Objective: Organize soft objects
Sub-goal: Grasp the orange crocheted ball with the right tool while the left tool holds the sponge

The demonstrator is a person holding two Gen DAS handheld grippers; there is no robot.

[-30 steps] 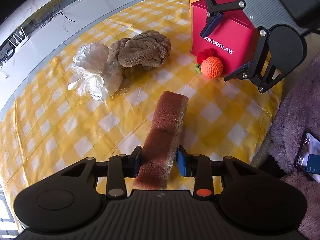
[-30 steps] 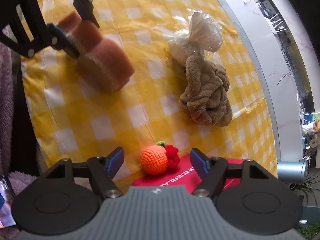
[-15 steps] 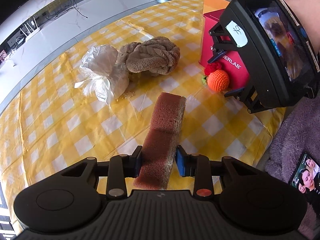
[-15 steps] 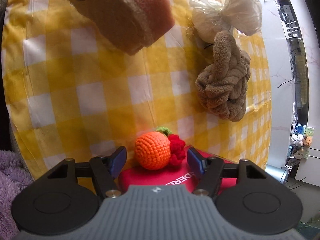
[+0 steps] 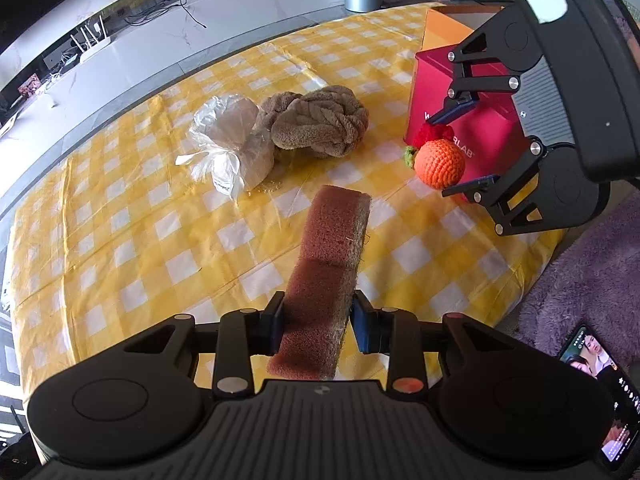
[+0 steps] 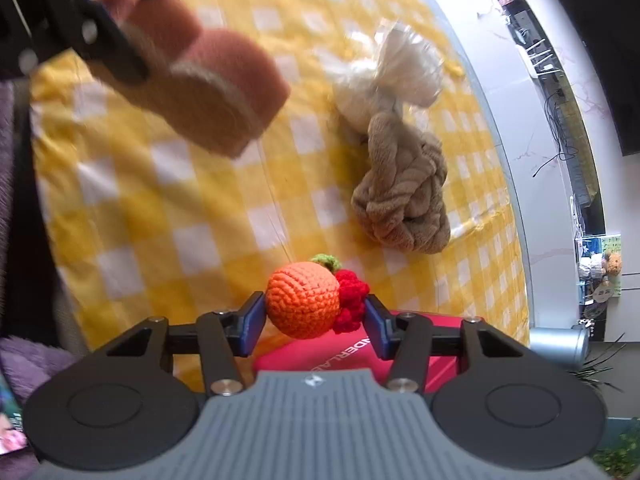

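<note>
Right hand-held gripper [image 6: 314, 322] of mine had just been closing around the crochet orange [image 6: 303, 299], which lay on the worktop [image 5: 132, 236] against the red box [image 5: 460, 120]; its blue pads flanked the toy, contact unclear. Caught on the red tuft, it could have rolled free, I judged. Left hand-held gripper [image 5: 318, 322] pinched the brown sponge [image 5: 324, 280] by one end, so it might have sagged out.
</note>
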